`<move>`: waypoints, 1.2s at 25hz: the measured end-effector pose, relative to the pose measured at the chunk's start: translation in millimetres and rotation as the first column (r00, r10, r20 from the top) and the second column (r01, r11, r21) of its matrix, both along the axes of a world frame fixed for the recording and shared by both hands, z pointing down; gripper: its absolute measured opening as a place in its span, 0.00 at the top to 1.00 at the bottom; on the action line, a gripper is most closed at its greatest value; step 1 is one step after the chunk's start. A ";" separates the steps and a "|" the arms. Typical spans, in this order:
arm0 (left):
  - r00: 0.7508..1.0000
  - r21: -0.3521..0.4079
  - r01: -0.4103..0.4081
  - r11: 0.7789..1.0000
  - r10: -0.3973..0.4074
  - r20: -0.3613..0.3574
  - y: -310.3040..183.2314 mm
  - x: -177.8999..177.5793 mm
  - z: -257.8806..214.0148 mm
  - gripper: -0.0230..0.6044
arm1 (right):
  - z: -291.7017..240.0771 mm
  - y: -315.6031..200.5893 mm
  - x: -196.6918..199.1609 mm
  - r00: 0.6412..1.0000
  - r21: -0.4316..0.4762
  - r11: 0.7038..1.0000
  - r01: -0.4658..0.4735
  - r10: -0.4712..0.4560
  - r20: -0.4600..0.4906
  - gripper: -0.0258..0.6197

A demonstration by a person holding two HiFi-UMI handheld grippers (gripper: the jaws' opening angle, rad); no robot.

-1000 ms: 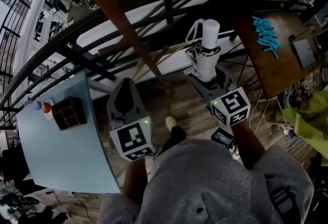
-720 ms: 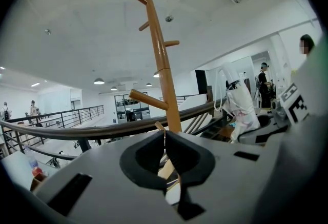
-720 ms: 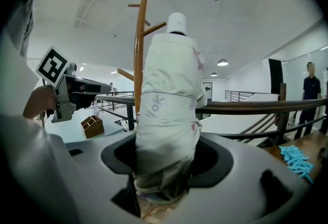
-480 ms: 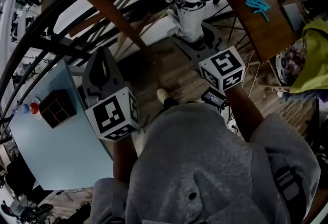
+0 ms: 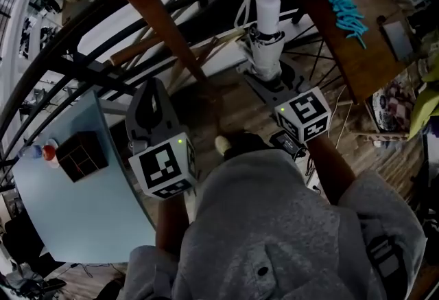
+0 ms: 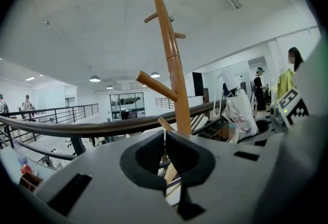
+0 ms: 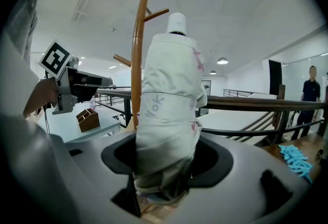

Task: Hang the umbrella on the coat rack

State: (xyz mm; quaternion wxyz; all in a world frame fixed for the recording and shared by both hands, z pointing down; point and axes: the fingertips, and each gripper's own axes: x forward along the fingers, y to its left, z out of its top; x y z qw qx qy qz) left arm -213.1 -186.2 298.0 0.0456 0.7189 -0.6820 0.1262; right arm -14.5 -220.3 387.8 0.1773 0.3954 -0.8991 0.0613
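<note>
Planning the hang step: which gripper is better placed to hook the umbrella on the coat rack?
Right. The right gripper holds the folded white fabric umbrella upright beside the brown wooden coat rack; the left gripper is shut and empty.

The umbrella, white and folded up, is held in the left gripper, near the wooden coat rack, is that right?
Not quite. The white, folded umbrella is held in the right gripper, not the left. The right gripper view shows those jaws shut on its lower end. The left gripper is shut with nothing between its jaws. The rest stands: the wooden coat rack is close by.
</note>
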 end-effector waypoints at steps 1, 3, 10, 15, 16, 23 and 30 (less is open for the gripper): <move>1.000 0.001 0.004 1.000 -0.004 -0.001 -0.7 -0.2 0.1 0.93 | 2.8 -1.3 0.9 1.000 -0.002 1.000 0.002 -0.002 -0.004 0.54; 1.000 -0.002 0.012 1.000 -0.012 -0.001 -1.5 -0.1 1.4 0.93 | 10.4 -3.5 1.7 1.000 -0.008 1.000 0.006 -0.006 -0.011 0.54; 0.998 -0.031 0.057 0.998 -0.057 0.011 1.7 -6.0 7.8 0.93 | 45.1 -11.3 -0.5 0.997 -0.050 0.998 0.043 -0.046 -0.061 0.54; 0.997 -0.059 0.073 0.996 -0.072 0.014 5.0 -16.4 17.8 0.93 | 65.8 -17.1 -9.1 0.995 -0.067 0.996 0.054 -0.059 -0.086 0.54; 0.997 -0.066 0.074 0.995 -0.073 0.016 6.2 -17.5 20.0 0.93 | 69.0 -17.1 -10.1 0.994 -0.072 0.996 0.055 -0.061 -0.089 0.54; 0.996 -0.078 0.090 0.993 -0.088 0.028 9.8 -27.3 28.3 0.93 | 90.1 -17.1 -15.7 0.989 -0.077 0.995 0.066 -0.076 -0.127 0.54; 0.995 -0.105 0.100 0.989 -0.097 0.031 16.3 -33.2 35.2 0.93 | 103.6 -12.9 -24.9 0.986 -0.108 0.991 0.083 -0.097 -0.138 0.54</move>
